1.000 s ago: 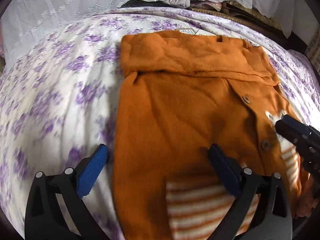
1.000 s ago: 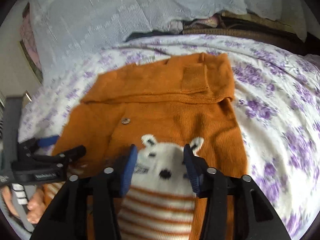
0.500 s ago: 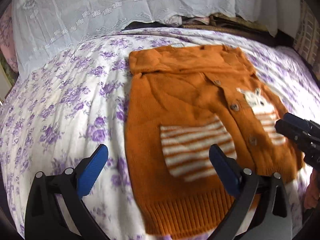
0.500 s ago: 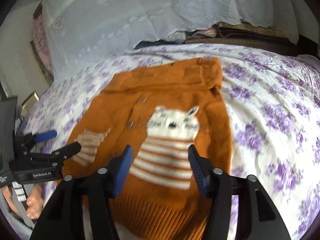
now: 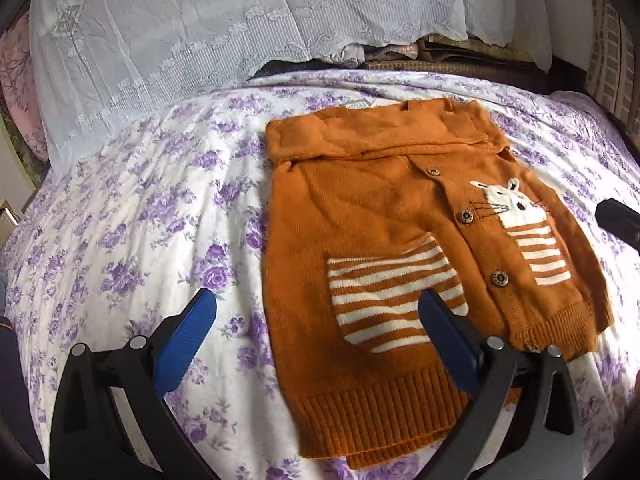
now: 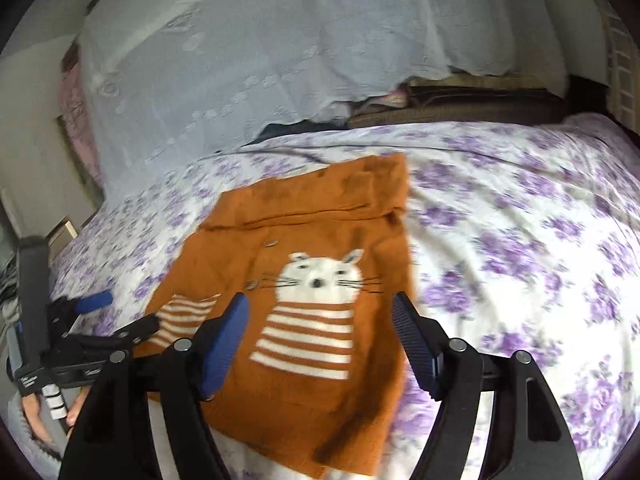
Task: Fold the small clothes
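My left gripper (image 5: 316, 324) is spread wide with nothing between its blue pads, hanging over the near left part of the bed where the flowered sheet (image 5: 132, 232) meets the sweater's edge. I hold it clear so the cloth lies undisturbed. Just right of it lies the orange sweater (image 5: 360, 208), flat on the sheet, sleeves folded across its top and the ribbed hem nearest me. The striped pocket (image 5: 384, 292) sits left of the button line, the white cat (image 6: 320, 276) to its right. My right gripper (image 6: 320, 328) hovers over the cat's stripes; its jaws have just been opening and now stand apart, empty. That view is blurred, so whether the pads brush the knit I cannot say. I judge the bottom-up fold comes next.
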### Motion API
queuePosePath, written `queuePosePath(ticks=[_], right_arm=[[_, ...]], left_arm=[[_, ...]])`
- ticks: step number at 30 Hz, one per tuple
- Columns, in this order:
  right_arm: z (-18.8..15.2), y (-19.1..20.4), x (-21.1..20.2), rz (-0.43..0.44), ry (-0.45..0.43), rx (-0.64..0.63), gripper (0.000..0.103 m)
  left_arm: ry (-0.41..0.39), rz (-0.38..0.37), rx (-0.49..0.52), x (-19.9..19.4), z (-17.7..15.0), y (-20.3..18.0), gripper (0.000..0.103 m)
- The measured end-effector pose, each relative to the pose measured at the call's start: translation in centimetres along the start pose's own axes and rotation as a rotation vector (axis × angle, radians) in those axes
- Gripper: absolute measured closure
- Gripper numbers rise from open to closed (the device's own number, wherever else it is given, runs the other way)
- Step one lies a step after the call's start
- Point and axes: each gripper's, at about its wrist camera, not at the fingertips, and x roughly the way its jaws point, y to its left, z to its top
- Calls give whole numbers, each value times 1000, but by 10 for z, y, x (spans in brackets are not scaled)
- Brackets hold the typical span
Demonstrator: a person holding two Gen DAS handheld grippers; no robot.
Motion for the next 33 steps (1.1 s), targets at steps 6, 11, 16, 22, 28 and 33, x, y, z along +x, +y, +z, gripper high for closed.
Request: queuePosePath(ticks=[6, 11, 16, 22, 28, 33], right_arm=[[-3, -28, 3, -5, 29, 88, 29], [-7, -39, 7, 34, 61, 140, 29], [-13, -64, 13, 81, 107, 266, 29], [-22, -71, 20, 139, 151, 327, 30], [-23, -62, 27, 147, 166, 297, 32], [-24, -73, 27, 173, 168, 351, 42]], left_arm=[[79, -226, -129, 2, -8, 35, 5], [172, -374, -153, 21, -13, 38, 5], [244, -456, -175, 42, -15, 39, 5], [243, -531, -218, 54, -9, 44, 5], [212, -661, -234, 53, -3, 42, 6], [184, -696, -213, 43, -6, 36, 6]])
